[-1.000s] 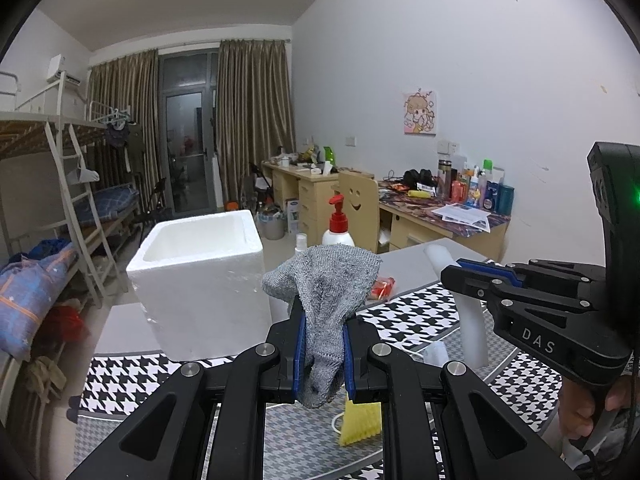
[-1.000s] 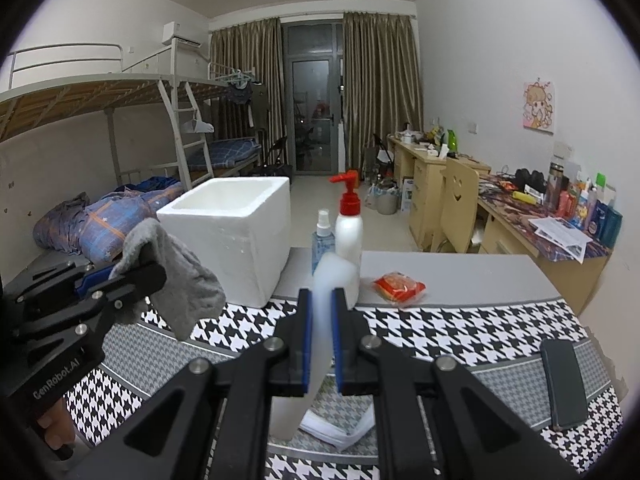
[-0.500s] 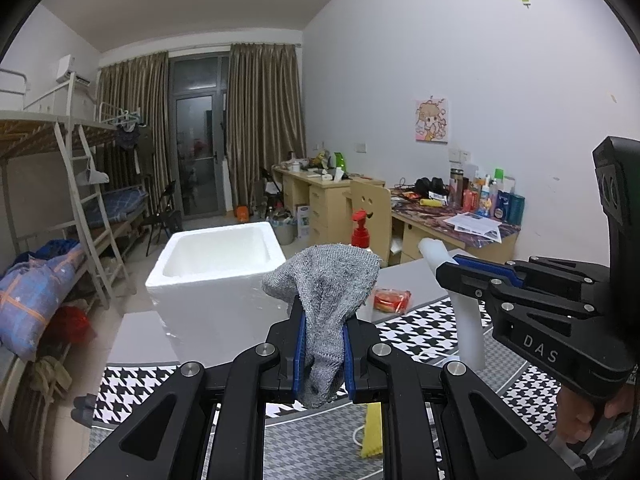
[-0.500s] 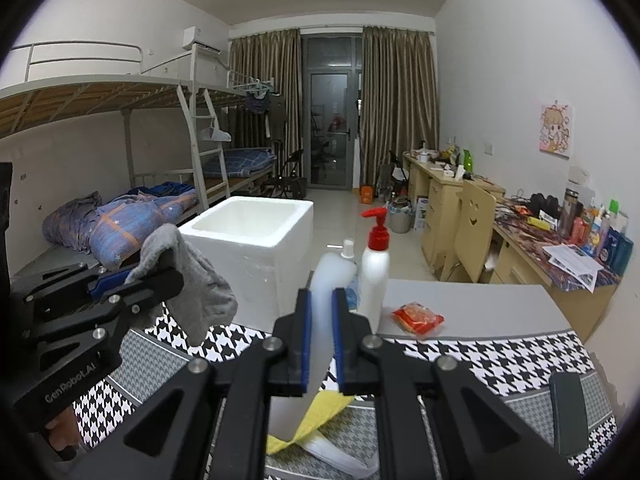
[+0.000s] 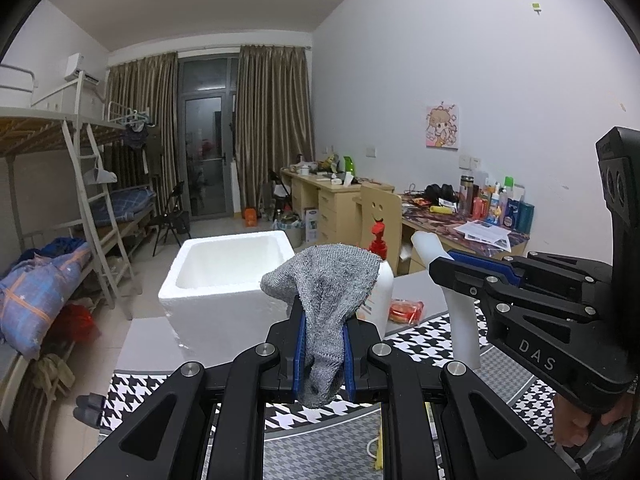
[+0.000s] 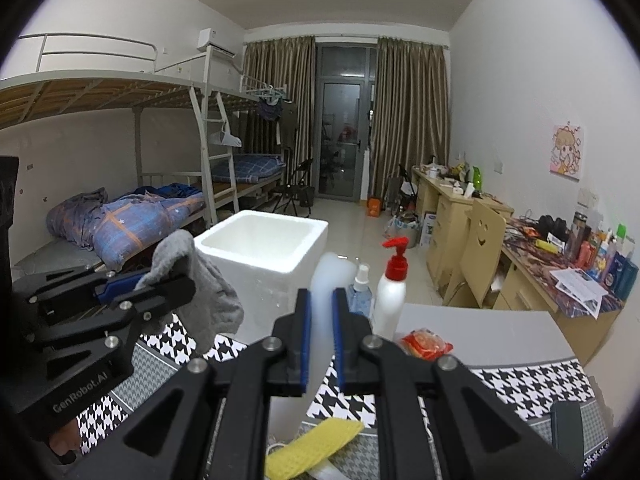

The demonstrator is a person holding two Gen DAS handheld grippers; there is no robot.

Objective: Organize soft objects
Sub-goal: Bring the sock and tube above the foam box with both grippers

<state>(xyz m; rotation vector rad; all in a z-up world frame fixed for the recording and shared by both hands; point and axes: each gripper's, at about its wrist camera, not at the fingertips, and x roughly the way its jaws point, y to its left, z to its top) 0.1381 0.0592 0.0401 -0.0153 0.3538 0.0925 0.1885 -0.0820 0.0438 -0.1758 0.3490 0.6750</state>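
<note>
plainly, grey sock point(image 5: 324, 312) sits pinched between left gripper point(image 5: 323, 354) jaws.

You hold a fuzzy grey knit sock point(image 5: 326, 300) (rough cloth). The white box point(image 5: 228, 272) in the middle looks like crumbly matt foam. The pump bottle point(image 6: 390, 300) is smooth, shiny plastic.

We are looking at our left claw point(image 5: 322, 354) and right claw point(image 6: 319, 340): both are showing black angular linkages, silver screws, blue pads; white lettering is marking each body's side.
</note>
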